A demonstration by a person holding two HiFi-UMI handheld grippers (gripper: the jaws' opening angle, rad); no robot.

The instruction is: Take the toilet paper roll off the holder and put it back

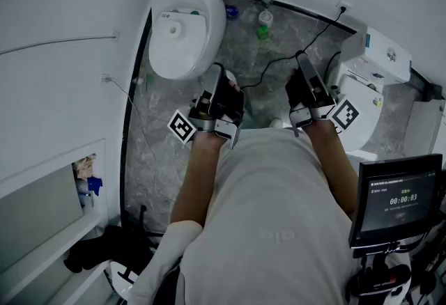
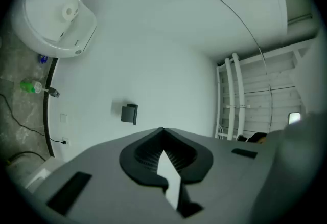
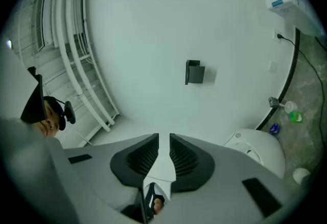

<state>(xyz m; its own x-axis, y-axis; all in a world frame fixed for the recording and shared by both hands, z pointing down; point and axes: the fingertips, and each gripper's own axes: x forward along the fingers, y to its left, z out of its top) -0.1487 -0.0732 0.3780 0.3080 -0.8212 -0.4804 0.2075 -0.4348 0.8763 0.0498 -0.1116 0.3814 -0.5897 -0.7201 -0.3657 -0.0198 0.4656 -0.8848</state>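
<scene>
- the likely holder (image 3: 194,72), dark on the wall (image 3: 153,28), lies ahead, well apart from both grippers;
- left gripper (image 2: 162,130) and right gripper (image 3: 163,137) are clenched, empty; neither looks clearly nearer

I see the holder (image 3: 194,72) on the wall (image 3: 153,39); on the floor (image 1: 160,150), a bottle (image 1: 263,24) between left toilet (image 1: 187,25) and right toilet (image 1: 369,91).
</scene>
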